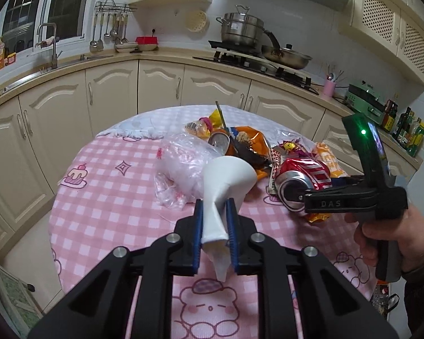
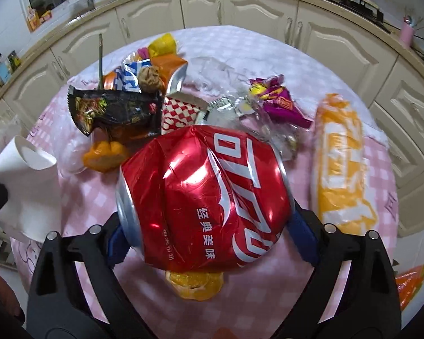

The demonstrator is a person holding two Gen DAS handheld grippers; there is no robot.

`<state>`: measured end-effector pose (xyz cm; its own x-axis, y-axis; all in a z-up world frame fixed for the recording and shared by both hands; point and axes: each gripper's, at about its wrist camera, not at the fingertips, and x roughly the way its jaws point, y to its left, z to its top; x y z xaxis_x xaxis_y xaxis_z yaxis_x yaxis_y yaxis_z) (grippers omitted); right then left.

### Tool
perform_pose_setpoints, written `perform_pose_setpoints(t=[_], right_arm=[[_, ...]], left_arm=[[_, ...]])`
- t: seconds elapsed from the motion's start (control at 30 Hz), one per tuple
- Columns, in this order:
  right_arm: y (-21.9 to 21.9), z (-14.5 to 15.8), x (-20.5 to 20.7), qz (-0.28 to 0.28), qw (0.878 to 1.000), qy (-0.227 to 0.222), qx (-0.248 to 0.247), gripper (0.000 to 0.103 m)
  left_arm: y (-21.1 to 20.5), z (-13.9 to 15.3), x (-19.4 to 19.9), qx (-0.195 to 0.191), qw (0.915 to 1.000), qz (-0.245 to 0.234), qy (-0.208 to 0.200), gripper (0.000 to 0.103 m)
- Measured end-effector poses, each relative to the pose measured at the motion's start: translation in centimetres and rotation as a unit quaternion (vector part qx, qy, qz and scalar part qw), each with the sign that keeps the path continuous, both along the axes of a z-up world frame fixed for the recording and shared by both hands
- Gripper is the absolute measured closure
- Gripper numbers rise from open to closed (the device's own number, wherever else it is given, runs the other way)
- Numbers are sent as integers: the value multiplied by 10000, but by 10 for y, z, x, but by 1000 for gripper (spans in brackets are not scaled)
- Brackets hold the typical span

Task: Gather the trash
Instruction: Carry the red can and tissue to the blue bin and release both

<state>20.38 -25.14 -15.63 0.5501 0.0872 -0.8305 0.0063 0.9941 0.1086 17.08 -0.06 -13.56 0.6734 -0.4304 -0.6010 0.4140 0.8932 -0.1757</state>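
My left gripper (image 1: 215, 212) is shut on a crushed white paper cup (image 1: 226, 186) and holds it above the pink checked table. The cup also shows at the left of the right wrist view (image 2: 22, 175). My right gripper (image 2: 206, 226) is shut on a dented red cola can (image 2: 206, 195), its blue pads pressed on both sides. In the left wrist view the can (image 1: 305, 179) sits at the tip of the right gripper (image 1: 302, 197), just right of the cup. Behind lies a heap of trash: a black snack wrapper (image 2: 113, 107), orange peel (image 2: 104, 155) and a clear plastic bag (image 1: 183, 166).
A yellow-and-white wrapper (image 2: 339, 158), a purple wrapper (image 2: 279, 101) and a red-and-white checked carton (image 2: 181, 113) lie on the table (image 1: 104, 192). Another can (image 1: 219, 141) lies in the heap. Cream cabinets (image 1: 110, 90), a sink and a stove with pots ring the table.
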Motion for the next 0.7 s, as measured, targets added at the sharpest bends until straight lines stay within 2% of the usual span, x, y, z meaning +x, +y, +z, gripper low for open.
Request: perform_pose_setpoints(t=[0.23,0.4,0.5,0.57,0.63,0.7], right_arm=[[-5,37,-31,124,9948,-677,754,13],[-40,76,-65,-20,9857,-1156,1230,13],[-93,93,-98,-500,9774,-1421,1486,13],[-138,90,-125,-1062,9749,-1435,1328,13],[-187,71,-151,-1714,9684,-1243,1320,13],[-238,37,-179,-2432,9571,-877,1307,13]], left_arm=[[9,12,-1,-320,9994,115,-54,89],[-5,46,-14,-602,9976,-164,-287,89],[-40,69,-20,-854,9935,-655,-358,89],[-76,75,-25,-958,9891,-1074,-317,89],[-119,74,-32,-980,9834,-1515,-214,89],[-174,63,-42,-892,9758,-1994,-78,89]])
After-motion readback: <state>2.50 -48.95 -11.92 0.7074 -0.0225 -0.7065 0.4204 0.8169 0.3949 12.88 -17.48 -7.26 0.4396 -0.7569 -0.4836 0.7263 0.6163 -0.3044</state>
